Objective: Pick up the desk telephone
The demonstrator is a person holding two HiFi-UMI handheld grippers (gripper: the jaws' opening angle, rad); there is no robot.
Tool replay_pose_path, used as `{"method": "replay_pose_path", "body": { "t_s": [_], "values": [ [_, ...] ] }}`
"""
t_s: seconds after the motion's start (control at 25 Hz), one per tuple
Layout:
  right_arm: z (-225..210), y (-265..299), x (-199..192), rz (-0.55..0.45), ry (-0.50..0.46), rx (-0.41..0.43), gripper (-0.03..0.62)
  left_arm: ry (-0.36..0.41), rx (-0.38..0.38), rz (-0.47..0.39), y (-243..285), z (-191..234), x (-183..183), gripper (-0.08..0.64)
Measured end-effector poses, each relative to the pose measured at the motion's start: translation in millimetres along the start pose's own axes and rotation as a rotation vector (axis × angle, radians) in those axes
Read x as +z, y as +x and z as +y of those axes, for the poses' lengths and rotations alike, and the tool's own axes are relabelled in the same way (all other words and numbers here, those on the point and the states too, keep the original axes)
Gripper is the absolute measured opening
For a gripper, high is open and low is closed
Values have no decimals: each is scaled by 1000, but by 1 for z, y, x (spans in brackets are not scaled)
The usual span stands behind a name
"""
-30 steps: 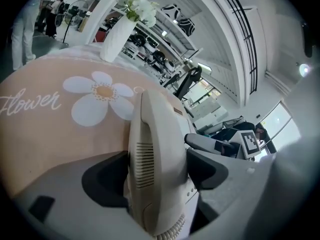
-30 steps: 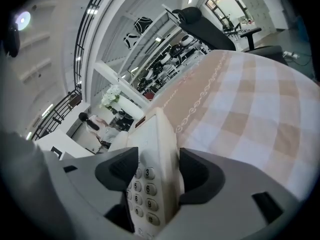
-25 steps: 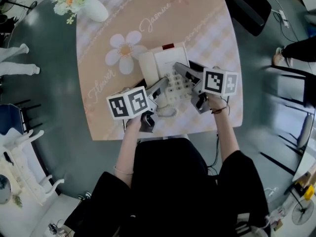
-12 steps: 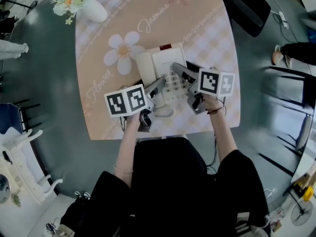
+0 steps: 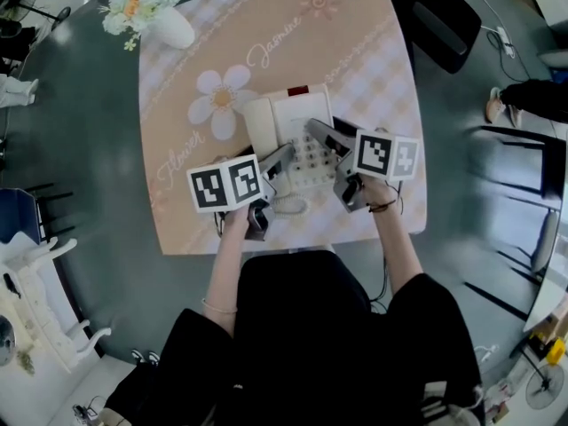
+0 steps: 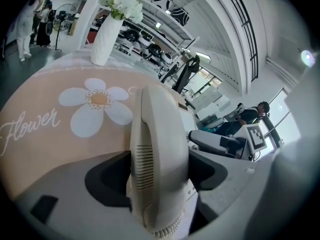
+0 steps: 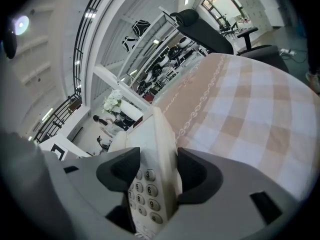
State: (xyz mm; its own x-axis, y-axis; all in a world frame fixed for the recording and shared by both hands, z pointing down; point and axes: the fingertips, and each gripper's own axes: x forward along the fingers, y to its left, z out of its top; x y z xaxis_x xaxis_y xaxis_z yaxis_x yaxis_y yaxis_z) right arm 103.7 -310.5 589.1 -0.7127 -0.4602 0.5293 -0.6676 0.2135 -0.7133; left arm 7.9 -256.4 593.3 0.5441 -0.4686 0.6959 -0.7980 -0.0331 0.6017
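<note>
The cream desk telephone (image 5: 293, 121) lies at the middle of the peach flower tablecloth (image 5: 364, 51). My left gripper (image 5: 282, 161) is shut on its left side, and its pads press on the handset (image 6: 157, 144) in the left gripper view. My right gripper (image 5: 321, 137) holds the right edge beside the keypad (image 7: 142, 189). Its jaws have just been closing, and both pads lie against the phone body (image 7: 159, 134). The coiled cord (image 5: 289, 205) hangs at the front. I cannot tell whether the phone is off the cloth.
A white vase of flowers (image 5: 164, 20) stands at the table's far left corner and shows again as the vase (image 6: 105, 39) in the left gripper view. A black chair (image 5: 453, 20) stands beyond the far right corner. The person's body is close to the table's near edge (image 5: 293, 248).
Both grippers stay at the phone's two sides. Table, phone and grippers sit a little differently in the picture because the head camera has shifted.
</note>
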Motion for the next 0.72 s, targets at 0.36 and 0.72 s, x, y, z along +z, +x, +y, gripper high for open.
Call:
{"method": "replay_pose_path", "body": {
  "t_s": [0.36, 0.72],
  "values": [
    [23, -18, 5, -42, -15, -7, 222, 21, -9, -19, -22, -13, 3, 334],
    [51, -42, 6, -93, -9, -1, 222, 37, 0, -38, -54, -30, 4, 333]
  ]
}}
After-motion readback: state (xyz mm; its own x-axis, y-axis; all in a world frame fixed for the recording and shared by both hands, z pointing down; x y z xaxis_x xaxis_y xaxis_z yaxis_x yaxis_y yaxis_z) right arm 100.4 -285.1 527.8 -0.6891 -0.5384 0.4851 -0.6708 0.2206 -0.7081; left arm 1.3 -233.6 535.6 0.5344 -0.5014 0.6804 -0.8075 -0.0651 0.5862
